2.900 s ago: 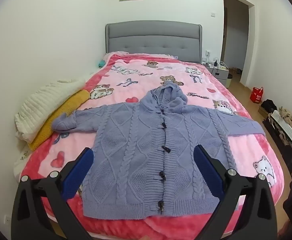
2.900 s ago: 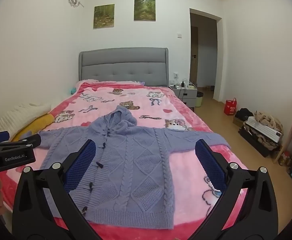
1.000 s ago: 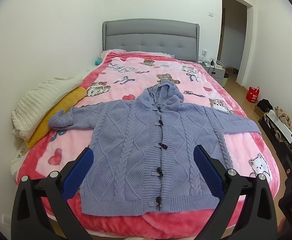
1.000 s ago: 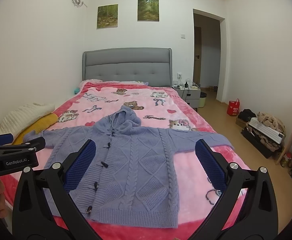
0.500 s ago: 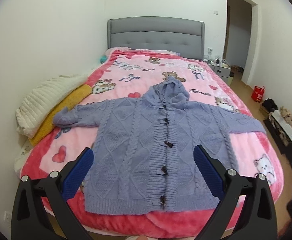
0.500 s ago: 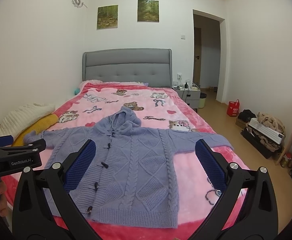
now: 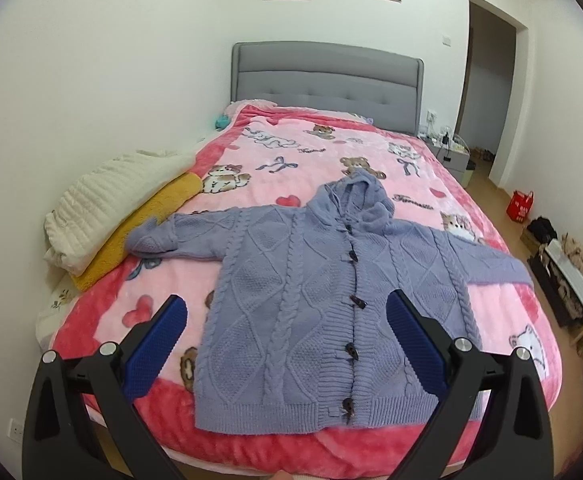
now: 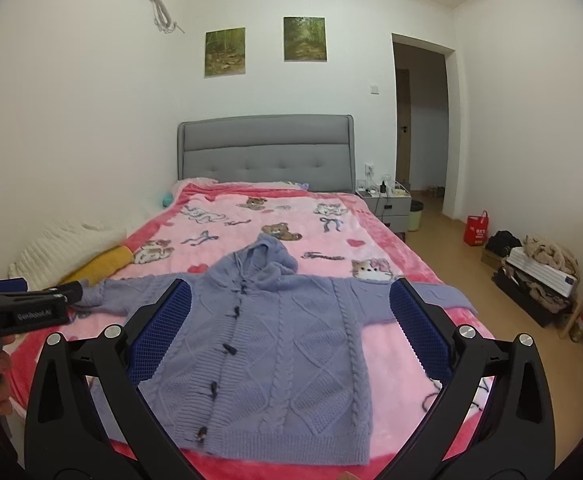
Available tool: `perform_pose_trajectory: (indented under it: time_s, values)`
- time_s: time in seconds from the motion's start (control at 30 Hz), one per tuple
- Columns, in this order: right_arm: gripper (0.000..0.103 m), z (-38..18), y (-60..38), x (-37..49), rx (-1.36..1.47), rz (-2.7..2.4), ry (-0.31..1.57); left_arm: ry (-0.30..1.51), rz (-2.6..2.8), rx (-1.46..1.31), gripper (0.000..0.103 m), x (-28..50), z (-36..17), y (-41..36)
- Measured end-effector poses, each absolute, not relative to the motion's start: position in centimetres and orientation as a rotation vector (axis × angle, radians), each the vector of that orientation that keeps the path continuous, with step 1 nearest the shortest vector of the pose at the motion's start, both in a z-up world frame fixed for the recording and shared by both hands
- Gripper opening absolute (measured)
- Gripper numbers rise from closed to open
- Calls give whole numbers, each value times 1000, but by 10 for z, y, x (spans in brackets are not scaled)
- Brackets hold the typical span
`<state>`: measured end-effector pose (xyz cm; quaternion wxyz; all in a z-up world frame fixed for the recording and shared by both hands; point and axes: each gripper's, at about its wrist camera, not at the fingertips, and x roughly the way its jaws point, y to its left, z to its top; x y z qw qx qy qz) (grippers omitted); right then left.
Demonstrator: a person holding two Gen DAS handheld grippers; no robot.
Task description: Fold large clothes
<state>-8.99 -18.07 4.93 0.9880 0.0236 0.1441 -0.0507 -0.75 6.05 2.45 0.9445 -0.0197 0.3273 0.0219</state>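
A lavender cable-knit hooded cardigan (image 7: 315, 304) lies flat and buttoned on the pink blanket of the bed (image 7: 323, 152), both sleeves spread out, hood toward the headboard. It also shows in the right wrist view (image 8: 275, 344). My left gripper (image 7: 287, 336) is open and empty, held above the cardigan's hem near the foot of the bed. My right gripper (image 8: 289, 332) is open and empty, also above the hem. The left gripper shows from the side at the left edge of the right wrist view (image 8: 23, 308).
Folded cream and yellow blankets (image 7: 103, 208) lie along the bed's left side by the wall. A nightstand (image 8: 385, 204) stands right of the grey headboard. A red bag (image 8: 477, 230) and a pile of belongings (image 8: 539, 268) sit on the floor at the right.
The left gripper has swung left and dipped, so the cardigan sits further right in its view. The right gripper has barely moved. Both stay open.
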Motion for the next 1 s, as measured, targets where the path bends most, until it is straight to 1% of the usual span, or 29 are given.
perform_pose_trajectory:
  time_s: [0.1, 0.27, 0.4, 0.53, 0.67, 0.77, 0.87, 1.0]
  values:
    - [95, 52, -174, -85, 40, -110, 274, 665, 46, -29, 98, 0, 28, 72]
    - [95, 48, -152, -58, -65, -168, 253, 647, 69, -14, 98, 23, 24, 93]
    - [95, 36, -144, -25, -31, -144, 221, 648, 19, -48, 98, 62, 1, 115]
    - [95, 21, -139, 28, 45, -74, 250, 659, 23, -17, 98, 106, -29, 133]
    - [95, 12, -125, 88, 86, -3, 291, 691, 37, -56, 98, 154, -56, 157]
    - [95, 24, -106, 121, 65, 32, 309, 719, -4, -169, 98, 180, -64, 185]
    - [95, 49, -88, 148, 48, 51, 327, 767, -18, -286, 98, 207, -75, 225]
    - [95, 81, -58, 183, -31, 34, 363, 784, 56, -326, 98, 242, -100, 278]
